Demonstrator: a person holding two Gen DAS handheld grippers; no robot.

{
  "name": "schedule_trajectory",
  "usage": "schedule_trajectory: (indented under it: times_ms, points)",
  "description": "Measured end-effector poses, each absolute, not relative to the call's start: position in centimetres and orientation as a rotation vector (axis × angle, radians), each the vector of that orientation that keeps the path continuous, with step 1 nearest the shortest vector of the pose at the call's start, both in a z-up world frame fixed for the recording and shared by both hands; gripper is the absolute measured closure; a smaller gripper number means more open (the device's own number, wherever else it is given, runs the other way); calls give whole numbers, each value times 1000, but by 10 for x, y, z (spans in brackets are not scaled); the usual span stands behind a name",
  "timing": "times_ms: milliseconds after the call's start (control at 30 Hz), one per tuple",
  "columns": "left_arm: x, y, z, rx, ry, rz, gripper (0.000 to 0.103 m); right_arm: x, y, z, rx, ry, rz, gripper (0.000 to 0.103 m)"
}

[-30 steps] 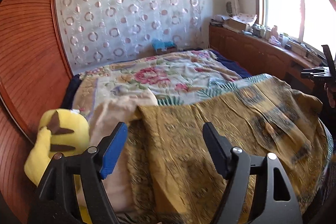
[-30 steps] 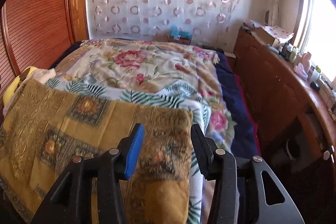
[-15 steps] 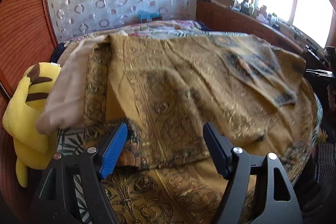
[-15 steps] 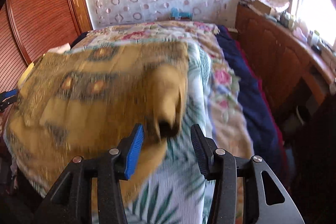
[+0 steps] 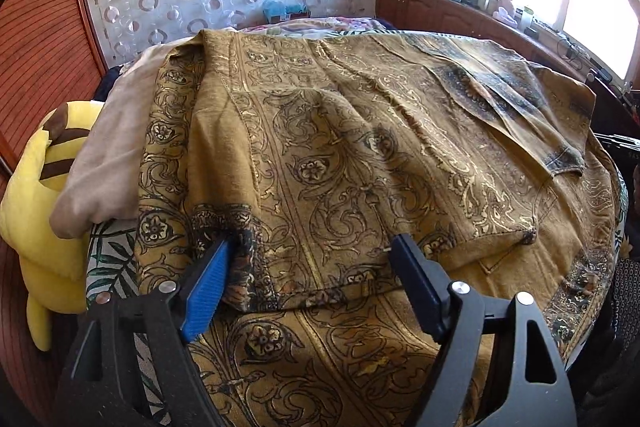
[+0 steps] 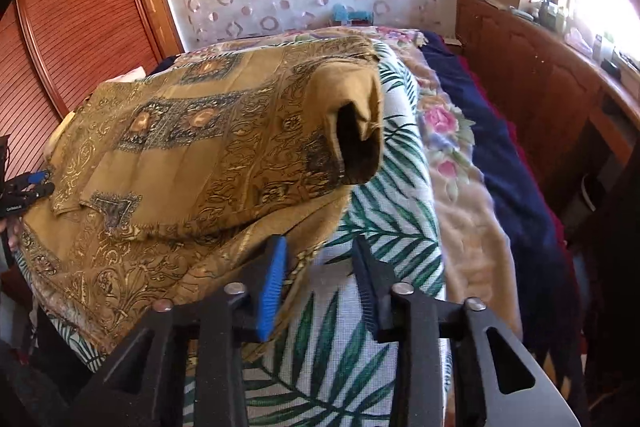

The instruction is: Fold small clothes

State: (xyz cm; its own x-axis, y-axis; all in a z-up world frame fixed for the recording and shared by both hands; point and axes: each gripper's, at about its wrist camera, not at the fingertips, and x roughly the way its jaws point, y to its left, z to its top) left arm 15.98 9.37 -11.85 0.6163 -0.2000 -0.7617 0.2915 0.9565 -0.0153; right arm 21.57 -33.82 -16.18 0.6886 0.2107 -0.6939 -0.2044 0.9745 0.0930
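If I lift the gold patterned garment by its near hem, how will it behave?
Gold patterned garment: probably floppy, since it already lies in creases and draped folds. Likely light; the sleeve cuff holds itself open. It may slide on the leaf-print sheet.

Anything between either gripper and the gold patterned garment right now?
Nothing visible. The left gripper stands open right over the gold patterned garment; the right gripper, jaws just narrowed but empty, sits at the garment's edge.
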Motion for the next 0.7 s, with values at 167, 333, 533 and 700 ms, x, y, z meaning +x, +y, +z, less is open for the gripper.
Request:
schedule_trajectory:
  times_ms: [167,333,533,700]
  points:
    - [161,94,-119,112,865,-284,20,213,-329,-160,-66,783,232,99]
    - [161,94,-119,112,865,-282,20,200,-343,-146,-69,790,131,99]
    - [162,94,-120,112,865,-282,20,194,-347,-144,-71,809,73,99]
    - [162,94,-120,112,865,-282,20,202,-339,-134,-65,753,38,74]
